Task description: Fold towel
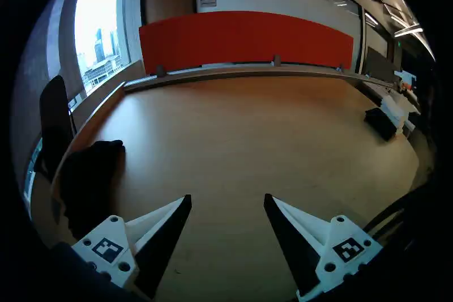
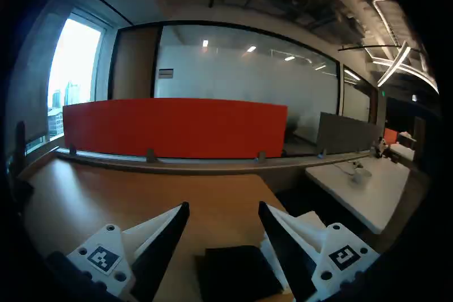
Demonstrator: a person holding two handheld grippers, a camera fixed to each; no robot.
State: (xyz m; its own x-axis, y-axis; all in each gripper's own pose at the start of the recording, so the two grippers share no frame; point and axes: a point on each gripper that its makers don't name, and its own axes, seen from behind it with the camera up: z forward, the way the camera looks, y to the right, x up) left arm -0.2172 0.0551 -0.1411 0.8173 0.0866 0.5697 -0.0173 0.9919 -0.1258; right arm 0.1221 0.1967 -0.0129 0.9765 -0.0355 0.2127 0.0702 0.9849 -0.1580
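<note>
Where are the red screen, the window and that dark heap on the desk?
Red screen (image 1: pixel 243 38): left gripper view, middle of its face.
Window (image 1: pixel 99 35): left gripper view, on the glass.
Dark heap (image 1: pixel 90 180): left gripper view, its middle; likely the towel.

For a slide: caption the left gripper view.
Left gripper, jaws open, over a wooden desk beside dark cloth.

Dim interior, blown-out glare from window (image 1: pixel 99 35), small ceiling lights (image 2: pixel 249 49), fisheye bending at edges
</note>
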